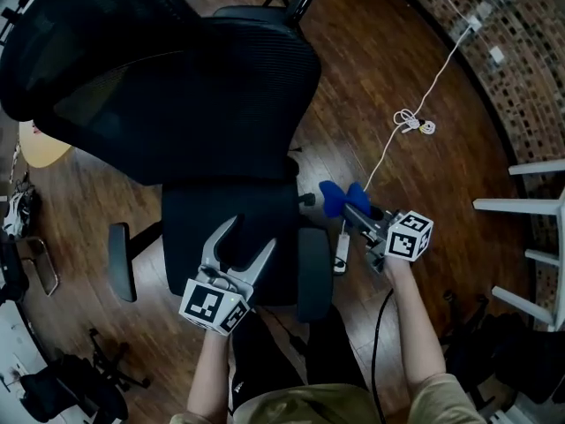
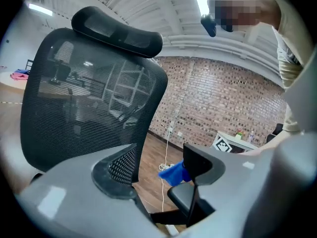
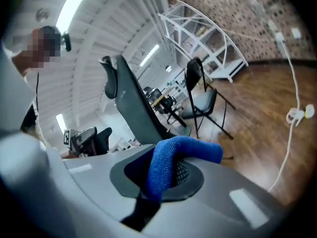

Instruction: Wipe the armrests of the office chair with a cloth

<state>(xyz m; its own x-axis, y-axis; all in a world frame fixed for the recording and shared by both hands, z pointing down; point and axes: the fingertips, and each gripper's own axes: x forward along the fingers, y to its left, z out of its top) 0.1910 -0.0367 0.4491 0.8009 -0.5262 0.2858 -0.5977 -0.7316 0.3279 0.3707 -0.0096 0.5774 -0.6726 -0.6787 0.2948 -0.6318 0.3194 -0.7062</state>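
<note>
Right gripper (image 1: pixel 355 207), clamped on my blue cloth (image 1: pixel 335 198); the armrest (image 1: pixel 313 276) lies at its 7 o'clock, long axis 12-to-6, beside the open, empty left gripper (image 1: pixel 250 235).

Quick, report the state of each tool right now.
Left tool: open, nothing between its jaws.
Right tool: shut on the blue woven cloth.
</note>
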